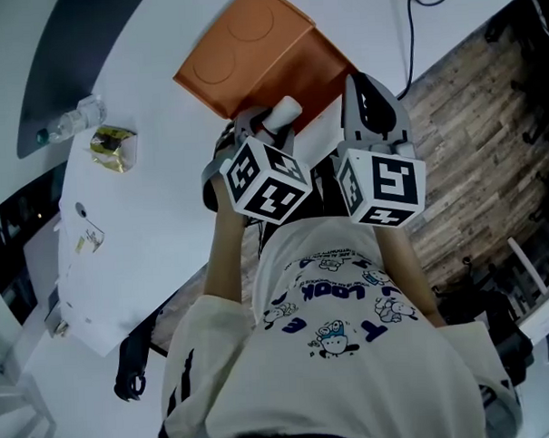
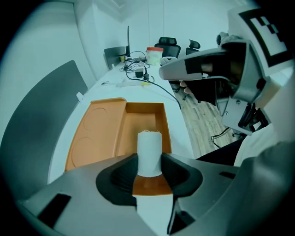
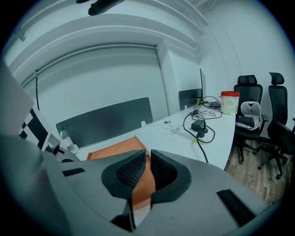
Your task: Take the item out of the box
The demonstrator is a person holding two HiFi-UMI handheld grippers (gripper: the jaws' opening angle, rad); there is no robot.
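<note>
- The left gripper (image 2: 149,161) pinches a white roll (image 2: 149,144) between its two dark pads. The roll stands upright and pokes out past the pad tips.
- In the head view this gripper points steeply down at the near end of the orange box (image 1: 315,65). The roll is held up over that end, and the open compartment shows beyond it in the left gripper view.
- The right gripper (image 3: 148,159) has its pads pressed together with only a thin slit between them, and nothing is in its grip. It sits just to the right of the left one, over the box's right edge, and is tilted less steeply.
- At the far left of the white table (image 1: 165,200) a dark grey partition (image 1: 76,50) curves along the edge.
- Near it a clear bottle (image 1: 77,116) lies on its side, with a yellow packet (image 1: 113,145) just beside it.
- In the middle the box's lid (image 1: 239,38) is folded out flat to the left of the compartment. It shows two round impressions.
- To the right a black cable (image 1: 410,35) runs across the tabletop, well apart from the box.
- Past the table's right edge lies a wooden floor (image 1: 470,114).
</note>
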